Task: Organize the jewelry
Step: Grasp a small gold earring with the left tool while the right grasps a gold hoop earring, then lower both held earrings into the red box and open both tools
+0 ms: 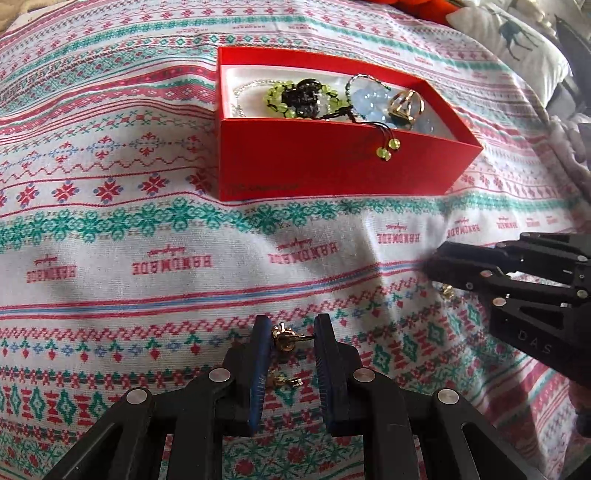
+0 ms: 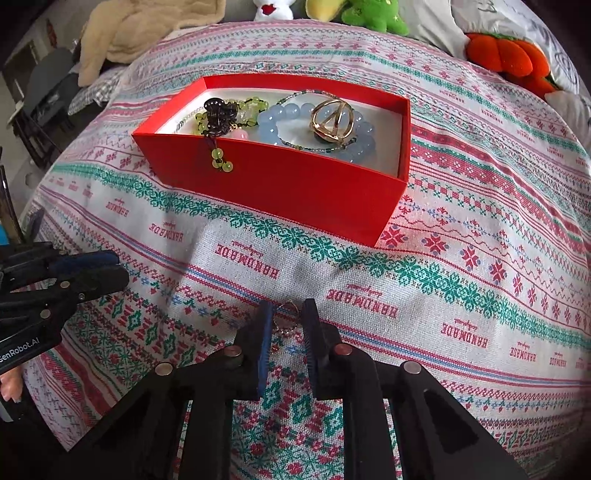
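Two claws, left [image 1: 290,338] and right [image 2: 288,319], seemingly pinching gold trinkets over patterned bedspread [image 2: 461,258]; plush toys [image 2: 369,13] behind.

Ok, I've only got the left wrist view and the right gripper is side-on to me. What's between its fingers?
Observer: A thin gold hoop with a short beaded dangle sits between the fingers of the right gripper. I cannot tell whether they pinch it.
Operator: Anything in the box I can't see from here?
Observer: A pink bead lies just inside the front wall of the red box, beside the black charm.
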Motion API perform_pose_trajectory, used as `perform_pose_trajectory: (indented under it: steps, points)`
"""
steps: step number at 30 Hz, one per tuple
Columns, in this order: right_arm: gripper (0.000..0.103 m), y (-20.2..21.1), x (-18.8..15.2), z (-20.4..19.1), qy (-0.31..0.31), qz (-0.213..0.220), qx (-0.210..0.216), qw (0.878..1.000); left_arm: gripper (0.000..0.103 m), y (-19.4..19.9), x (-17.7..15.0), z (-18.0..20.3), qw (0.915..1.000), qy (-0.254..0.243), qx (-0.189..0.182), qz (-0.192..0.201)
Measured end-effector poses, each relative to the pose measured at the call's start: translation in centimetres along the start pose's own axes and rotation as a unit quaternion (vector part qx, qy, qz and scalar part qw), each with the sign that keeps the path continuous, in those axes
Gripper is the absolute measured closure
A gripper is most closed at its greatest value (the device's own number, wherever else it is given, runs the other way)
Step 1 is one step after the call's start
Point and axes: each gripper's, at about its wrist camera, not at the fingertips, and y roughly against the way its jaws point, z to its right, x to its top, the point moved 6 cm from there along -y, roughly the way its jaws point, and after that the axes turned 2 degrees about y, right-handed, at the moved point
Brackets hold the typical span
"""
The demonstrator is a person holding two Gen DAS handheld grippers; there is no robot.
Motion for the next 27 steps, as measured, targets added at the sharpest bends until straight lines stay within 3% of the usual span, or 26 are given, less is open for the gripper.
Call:
perform_pose_trajectory:
  steps: [5, 16, 27]
  points:
    - [0.101, -0.3, 0.5, -0.4, -0.002, -0.004, 0.016, 1.000, 0.085, 0.0, 0.4, 0.5, 0.9999, 0.005, -0.011, -0.004]
    - [0.101, 0.9, 0.7, 0.9, -0.050, -0.006, 0.065, 0.997, 0.085, 0.3, 1.2, 0.6, 1.0000, 0.000, -0.002, 0.008]
    - [0.101, 5.2, 3.2, 1.0, -0.059, 0.048, 0.076, 0.994, 0.085, 2.5, 5.2, 0.3, 0.9981, 0.008, 0.009, 0.061]
